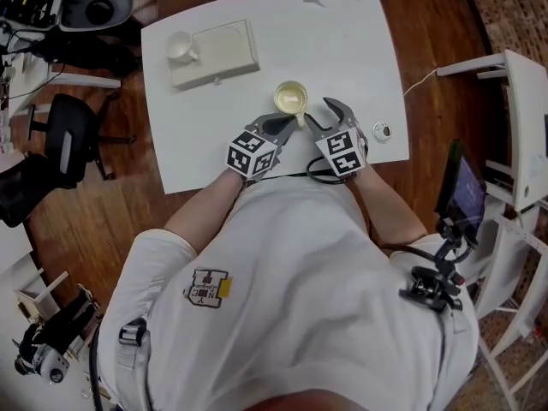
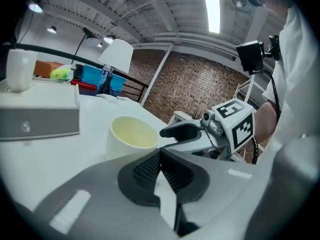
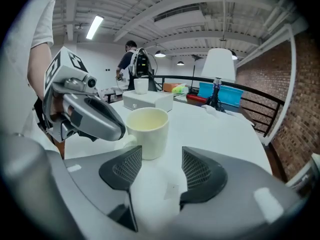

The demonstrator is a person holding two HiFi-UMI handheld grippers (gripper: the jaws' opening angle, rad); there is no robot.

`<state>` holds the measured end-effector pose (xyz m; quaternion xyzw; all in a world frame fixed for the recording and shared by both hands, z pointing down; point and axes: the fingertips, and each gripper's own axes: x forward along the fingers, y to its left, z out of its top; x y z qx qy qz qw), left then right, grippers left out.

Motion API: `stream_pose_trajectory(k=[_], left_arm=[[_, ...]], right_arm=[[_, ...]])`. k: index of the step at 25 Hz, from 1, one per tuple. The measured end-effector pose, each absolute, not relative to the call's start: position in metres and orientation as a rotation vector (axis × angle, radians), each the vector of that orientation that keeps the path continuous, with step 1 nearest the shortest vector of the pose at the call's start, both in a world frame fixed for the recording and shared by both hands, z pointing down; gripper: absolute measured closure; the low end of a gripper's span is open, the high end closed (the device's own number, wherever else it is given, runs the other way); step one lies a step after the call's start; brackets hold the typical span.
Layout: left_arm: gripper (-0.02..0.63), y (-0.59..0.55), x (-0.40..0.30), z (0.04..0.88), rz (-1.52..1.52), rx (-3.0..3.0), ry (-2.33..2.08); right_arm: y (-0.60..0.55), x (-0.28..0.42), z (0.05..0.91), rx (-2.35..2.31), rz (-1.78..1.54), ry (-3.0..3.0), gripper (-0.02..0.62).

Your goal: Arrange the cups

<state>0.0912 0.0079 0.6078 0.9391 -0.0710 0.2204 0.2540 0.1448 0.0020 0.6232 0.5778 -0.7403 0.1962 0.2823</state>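
Cream cup [image 1: 290, 98] upright on table [image 1: 342, 50], mouth up, handle toward left gripper [image 1: 287, 122]

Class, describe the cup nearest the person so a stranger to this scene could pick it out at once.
On the white table, look toward the near edge, just beyond the tips of the left tool and right tool. The cream cup stands there upright on the bare tabletop. The other cup is smaller, whiter and perched on a white box far left.
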Motion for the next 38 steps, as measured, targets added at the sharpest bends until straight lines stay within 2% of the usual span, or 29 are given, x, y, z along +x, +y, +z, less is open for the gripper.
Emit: stream_pose_trajectory(k=[3, 4, 7, 11, 12, 15, 23, 24, 26, 27, 28, 29, 30, 32, 35, 38], left_arm=[[0.604, -0.004, 0.064, 0.613, 0.652, 2.574, -0.210], [0.606, -0.017, 0.052, 0.615, 0.672, 2.586, -0.245], [0.606, -0.073, 0.039, 0.611, 0.702, 2.646, -0.332], [0.578, -0.110, 0.089, 0.591, 0.716, 2.714, -0.188], [0.564, -0.106, 0.103, 0.589, 0.734, 2.719, -0.123], [0.558, -0.087, 0.123, 0.593, 0.778, 2.707, -0.011], [0.549, -0.068, 0.101, 0.600, 0.695, 2.661, -0.121], [0.549, -0.069, 0.100, 0.600, 0.681, 2.657, -0.136], [0.547, -0.072, 0.092, 0.598, 0.632, 2.627, -0.203], [0.529, -0.075, 0.085, 0.598, 0.599, 2.596, -0.256], [0.531, -0.078, 0.077, 0.599, 0.570, 2.559, -0.311], [0.529, -0.079, 0.068, 0.602, 0.553, 2.523, -0.360], [0.529, -0.078, 0.061, 0.607, 0.547, 2.492, -0.396], [0.529, -0.072, 0.054, 0.617, 0.560, 2.460, -0.428], [0.529, -0.065, 0.059, 0.621, 0.568, 2.456, -0.418], [0.549, -0.068, 0.067, 0.618, 0.566, 2.460, -0.417]], right_arm=[[0.012, 0.151, 0.609, 1.688, 0.577, -2.007, 0.388], [0.016, 0.146, 0.605, 1.693, 0.586, -2.031, 0.383], [0.027, 0.113, 0.609, 1.568, 0.553, -2.073, 0.310], [0.017, 0.090, 0.634, 1.526, 0.577, -1.977, 0.321], [0.013, 0.092, 0.637, 1.547, 0.582, -1.947, 0.348], [0.007, 0.100, 0.640, 1.557, 0.576, -1.897, 0.530], [0.018, 0.128, 0.642, 1.358, 0.516, -1.979, 0.528], [0.018, 0.128, 0.642, 1.332, 0.506, -1.998, 0.514], [0.018, 0.124, 0.641, 1.283, 0.486, -2.056, 0.353], [0.017, 0.121, 0.638, 1.268, 0.467, -2.093, 0.242], [0.014, 0.118, 0.636, 1.262, 0.439, -2.123, 0.170], [0.010, 0.115, 0.636, 1.262, 0.411, -2.143, 0.125], [0.006, 0.112, 0.639, 1.266, 0.394, -2.151, 0.103], [-0.004, 0.108, 0.645, 1.298, 0.396, -2.149, 0.105], [-0.017, 0.109, 0.647, 1.366, 0.372, -2.121, 0.207], [-0.028, 0.105, 0.647, 1.363, 0.327, -2.112, 0.193]])
